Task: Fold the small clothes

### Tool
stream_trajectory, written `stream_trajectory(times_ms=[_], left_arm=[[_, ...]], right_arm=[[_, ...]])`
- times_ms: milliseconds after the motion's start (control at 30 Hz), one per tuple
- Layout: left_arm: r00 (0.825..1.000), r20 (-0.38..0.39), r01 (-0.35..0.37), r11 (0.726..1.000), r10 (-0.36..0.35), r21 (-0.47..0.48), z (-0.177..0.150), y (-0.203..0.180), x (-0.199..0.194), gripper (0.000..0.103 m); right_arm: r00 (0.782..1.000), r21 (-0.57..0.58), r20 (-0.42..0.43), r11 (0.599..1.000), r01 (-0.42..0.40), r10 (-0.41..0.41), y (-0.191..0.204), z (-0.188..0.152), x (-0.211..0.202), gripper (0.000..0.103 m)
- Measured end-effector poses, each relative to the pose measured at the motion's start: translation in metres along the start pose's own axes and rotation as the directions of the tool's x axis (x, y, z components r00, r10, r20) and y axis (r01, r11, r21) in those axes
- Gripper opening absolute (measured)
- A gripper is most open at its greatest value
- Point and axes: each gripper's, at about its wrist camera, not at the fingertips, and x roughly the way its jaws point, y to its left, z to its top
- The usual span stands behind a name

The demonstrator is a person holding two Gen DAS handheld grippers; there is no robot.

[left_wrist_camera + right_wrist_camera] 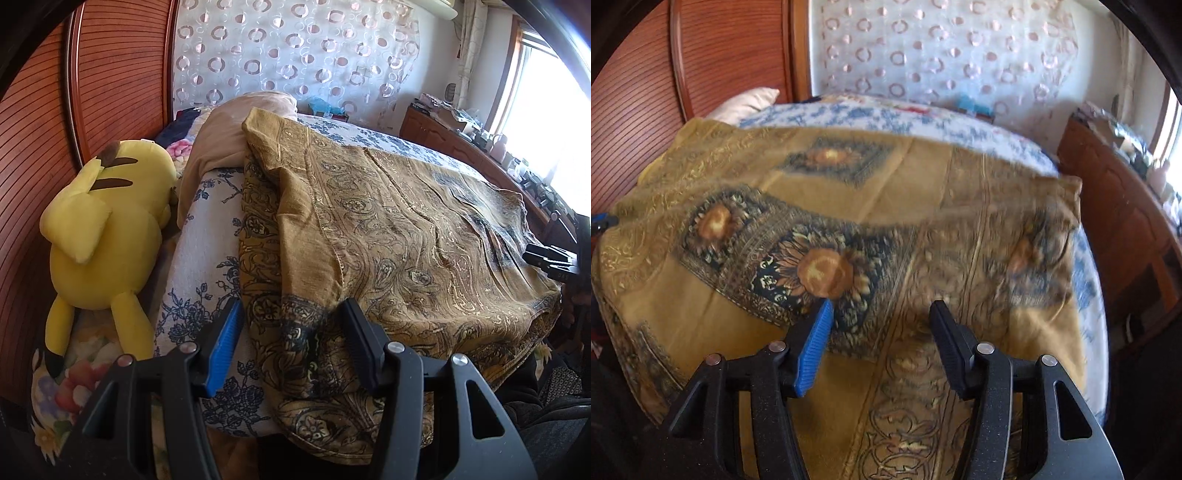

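A mustard-gold paisley garment with dark sunflower patches lies spread over the bed, one side folded over along a seam in the left wrist view. My left gripper hovers over the garment's near left edge with its jaws apart; cloth lies beneath them, not pinched. My right gripper stands open above the garment's patterned border, nothing between its pads. A black part of the right gripper shows at the garment's far right side. The right wrist view is blurred by motion.
A blue-flowered white sheet covers the bed. A yellow plush toy lies to the left by the wooden headboard, with a beige pillow behind. A cluttered wooden dresser runs along the right under the window.
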Motion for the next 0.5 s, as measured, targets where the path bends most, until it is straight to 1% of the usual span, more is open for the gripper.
stream_trajectory(times_ms=[133,200,333,500], left_arm=[[1.0,0.002,0.005,1.0,-0.005,-0.009,-0.001,0.0,0.0,0.054],[1.0,0.005,0.008,1.0,-0.008,-0.012,-0.001,0.001,0.0,0.054],[1.0,0.011,0.015,1.0,-0.015,-0.02,-0.002,0.002,0.0,0.054],[0.999,0.024,0.047,0.998,-0.046,-0.038,-0.004,0.005,-0.002,0.054]], right_arm=[[1.0,0.009,0.023,1.0,0.001,-0.002,0.0,-0.006,-0.002,0.063],[0.999,0.022,0.042,1.0,0.016,-0.017,-0.001,-0.008,-0.002,0.07],[0.997,0.038,0.079,0.999,0.023,-0.026,-0.002,-0.013,-0.004,0.072],[0.995,0.047,0.088,0.998,0.031,-0.035,-0.002,-0.016,-0.006,0.073]])
